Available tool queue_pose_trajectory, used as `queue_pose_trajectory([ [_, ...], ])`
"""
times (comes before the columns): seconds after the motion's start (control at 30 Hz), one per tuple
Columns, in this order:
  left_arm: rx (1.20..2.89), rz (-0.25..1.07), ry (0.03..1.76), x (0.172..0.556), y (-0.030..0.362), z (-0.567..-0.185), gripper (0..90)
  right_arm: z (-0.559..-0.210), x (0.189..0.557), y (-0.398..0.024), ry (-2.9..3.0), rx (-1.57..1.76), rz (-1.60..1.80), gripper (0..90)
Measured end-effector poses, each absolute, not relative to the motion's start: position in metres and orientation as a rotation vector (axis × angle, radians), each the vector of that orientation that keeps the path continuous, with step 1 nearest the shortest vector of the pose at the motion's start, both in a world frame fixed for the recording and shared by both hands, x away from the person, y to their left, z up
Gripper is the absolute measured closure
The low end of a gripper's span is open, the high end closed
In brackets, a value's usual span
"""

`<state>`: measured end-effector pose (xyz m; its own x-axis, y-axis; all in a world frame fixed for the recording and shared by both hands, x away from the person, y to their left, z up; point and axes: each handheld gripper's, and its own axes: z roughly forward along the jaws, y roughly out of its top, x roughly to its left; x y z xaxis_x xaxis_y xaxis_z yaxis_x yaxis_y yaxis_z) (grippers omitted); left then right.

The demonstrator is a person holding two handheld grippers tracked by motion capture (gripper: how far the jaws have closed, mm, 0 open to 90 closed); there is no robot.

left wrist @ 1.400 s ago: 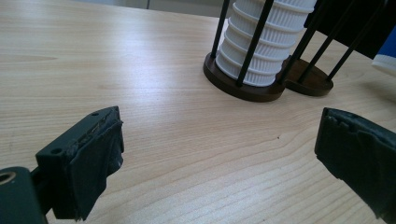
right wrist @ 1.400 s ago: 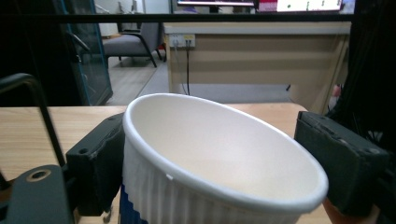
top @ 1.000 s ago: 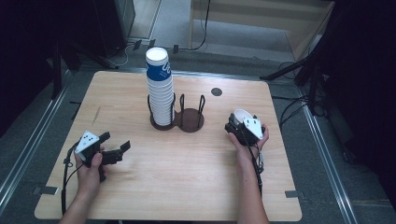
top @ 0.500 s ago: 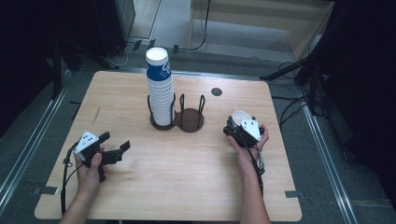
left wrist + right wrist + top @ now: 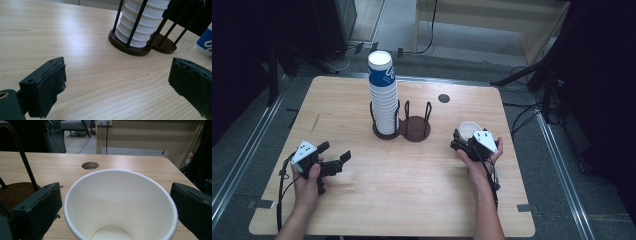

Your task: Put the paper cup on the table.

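On the table's right side, a loose cup (image 5: 120, 205) stood upright between my right gripper's (image 5: 468, 141) wide-open fingers, neither pad clearly touching it. My left gripper (image 5: 333, 159), fingers also wide, hovered empty near the stack (image 5: 383, 95) in its holder (image 5: 402, 129). Closing too hard risked crushing the thin rim; closing off-centre could tip it.

Bright tabletop, dark surroundings, sharp.
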<state>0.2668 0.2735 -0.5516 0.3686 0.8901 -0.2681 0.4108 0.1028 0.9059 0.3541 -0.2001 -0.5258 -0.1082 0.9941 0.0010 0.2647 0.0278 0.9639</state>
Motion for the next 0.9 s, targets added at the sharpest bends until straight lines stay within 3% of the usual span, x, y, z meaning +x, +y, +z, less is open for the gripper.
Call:
queue_pose_trajectory([
  [0.9, 1.498, 0.53, 1.233, 0.267, 0.274, -0.552, 2.3, -0.516, 0.308, -0.218, 1.5, 1.239, 1.189, 0.0],
])
